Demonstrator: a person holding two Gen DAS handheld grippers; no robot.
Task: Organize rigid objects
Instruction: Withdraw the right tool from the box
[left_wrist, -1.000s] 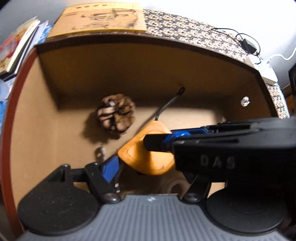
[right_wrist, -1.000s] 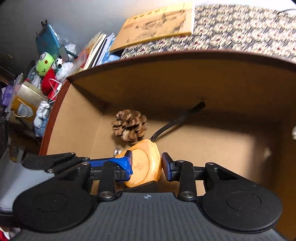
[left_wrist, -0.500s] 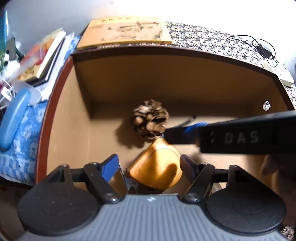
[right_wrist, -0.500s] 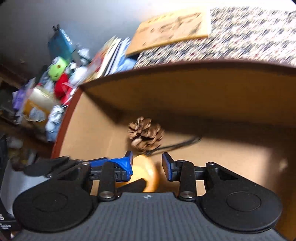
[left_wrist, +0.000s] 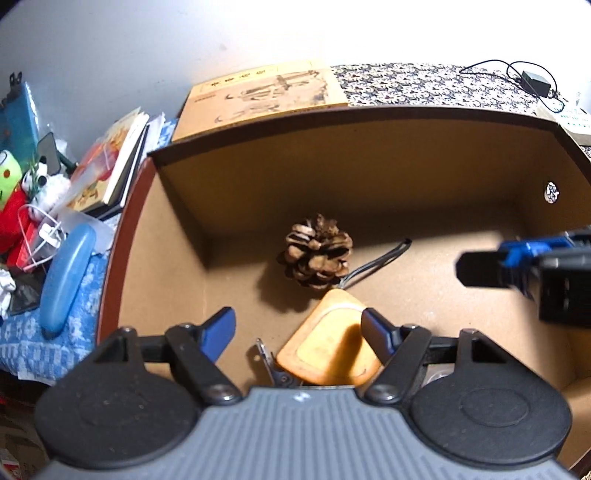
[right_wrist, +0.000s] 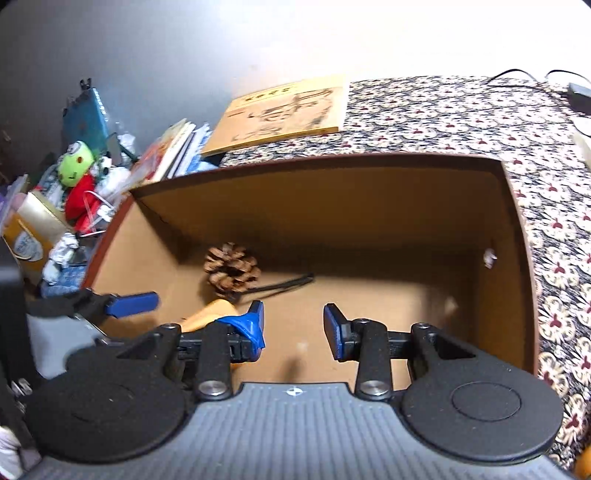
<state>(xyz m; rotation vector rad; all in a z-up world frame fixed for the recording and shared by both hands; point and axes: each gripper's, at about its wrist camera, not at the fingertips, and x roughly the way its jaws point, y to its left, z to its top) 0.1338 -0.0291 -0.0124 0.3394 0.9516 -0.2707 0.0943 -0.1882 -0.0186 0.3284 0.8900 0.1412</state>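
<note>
Brown cardboard forms the open box (left_wrist: 177, 258) that fills both views, its rim a darker red-brown, standing on a table spread with a flowered cloth (right_wrist: 461, 110). On the box floor, a pine cone (left_wrist: 317, 254) rests a little left of the middle toward the far wall, and just near of it lies an orange tape measure (left_wrist: 332, 350) with a thin black strap (left_wrist: 380, 258) running off toward the far right. A small metal clip (left_wrist: 267, 360) lies touching or just beside the tape measure's near left edge; I cannot tell which. The left tool (left_wrist: 298, 325) hangs over the near side of the box with its blue-tipped fingers spread wide, holding nothing, the tape measure showing below between them. The right tool (right_wrist: 293, 326) is also spread wide and holds nothing; in its own view bare box floor lies between its fingers, and the tape measure peeks out behind its left finger. In the left view the right tool's tip reaches in from the right edge, well apart from the pine cone. Beyond the box's far wall a yellow booklet (left_wrist: 266, 92) lies flat on the cloth. Left of the box sit stacked books (left_wrist: 110, 162), a blue case (left_wrist: 66, 280) and a green and red stuffed toy (right_wrist: 79, 177).
</note>
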